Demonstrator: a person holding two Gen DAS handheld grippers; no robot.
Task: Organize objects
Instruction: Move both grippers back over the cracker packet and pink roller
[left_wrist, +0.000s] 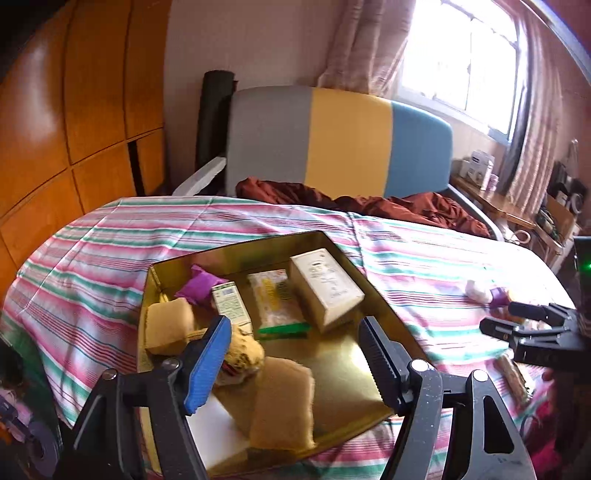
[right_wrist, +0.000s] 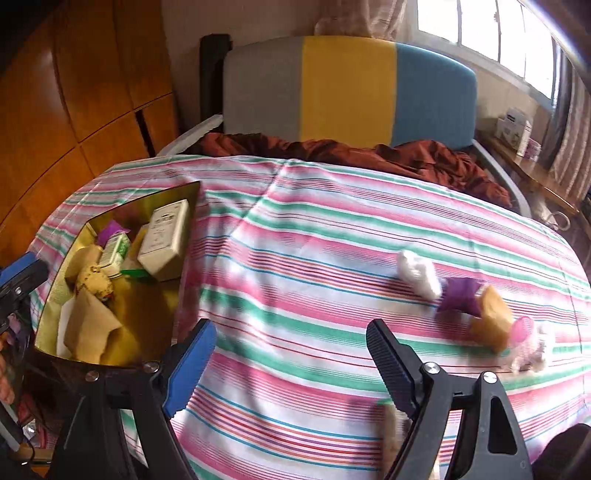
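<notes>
A gold metal tray (left_wrist: 354, 373) lies on the striped bed and holds a cream box (left_wrist: 325, 293), a green-white carton (left_wrist: 231, 302), a purple pouch (left_wrist: 199, 286), tan pads (left_wrist: 282, 402) and a yellow toy (left_wrist: 243, 352). My left gripper (left_wrist: 291, 354) is open and empty above the tray's near part. My right gripper (right_wrist: 291, 363) is open and empty over bare sheet; it also shows in the left wrist view (left_wrist: 524, 321). Loose on the sheet to the right lie a white sock (right_wrist: 419, 273), a purple pouch (right_wrist: 460, 295), a tan pad (right_wrist: 493, 323) and a pink item (right_wrist: 522, 328). The tray also shows in the right wrist view (right_wrist: 144, 321).
The striped sheet (right_wrist: 314, 240) covers the bed. A red-brown blanket (right_wrist: 351, 151) lies bunched at a grey, yellow and blue headboard (right_wrist: 347, 88). A wooden wardrobe (left_wrist: 55, 129) stands left. A cluttered side table (left_wrist: 509, 206) stands right under the window. A blurred tan item (right_wrist: 391, 424) lies beside my right finger.
</notes>
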